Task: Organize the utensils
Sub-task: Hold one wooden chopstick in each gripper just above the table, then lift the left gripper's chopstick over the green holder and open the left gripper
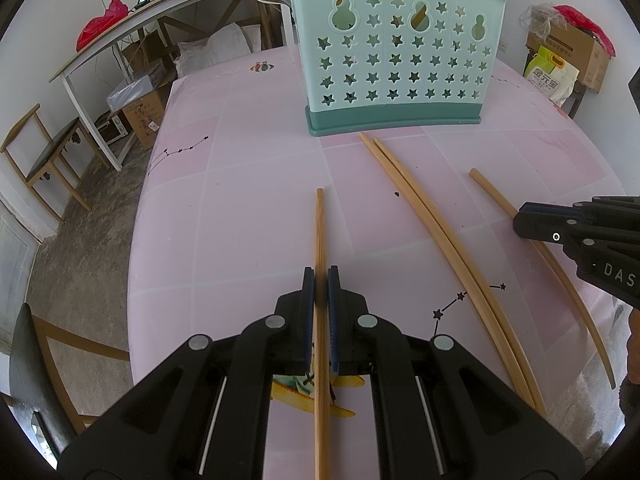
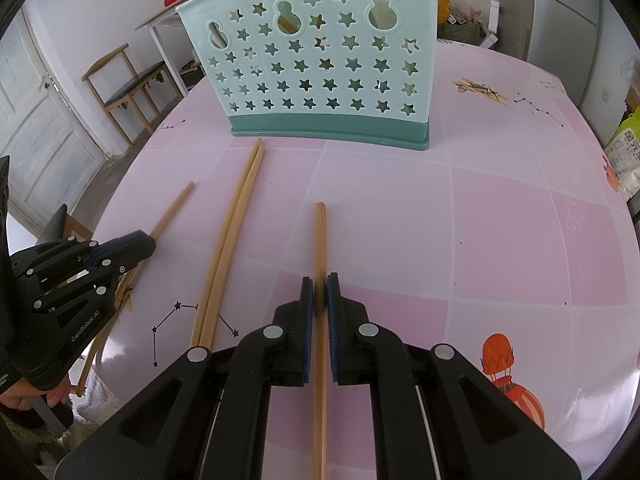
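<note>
On pink tabletop (image 1: 248,200): left gripper (image 1: 321,280) and right gripper (image 2: 320,286) each clamped on one chopstick, a loose pair (image 1: 432,216) between them, none of these yet in the star-holed holder (image 1: 396,52); most work remains.

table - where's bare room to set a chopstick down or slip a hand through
Bare pink table lies right of the right gripper and its chopstick. The strip in front of the holder is crowded: paired chopsticks between both grippers.
</note>
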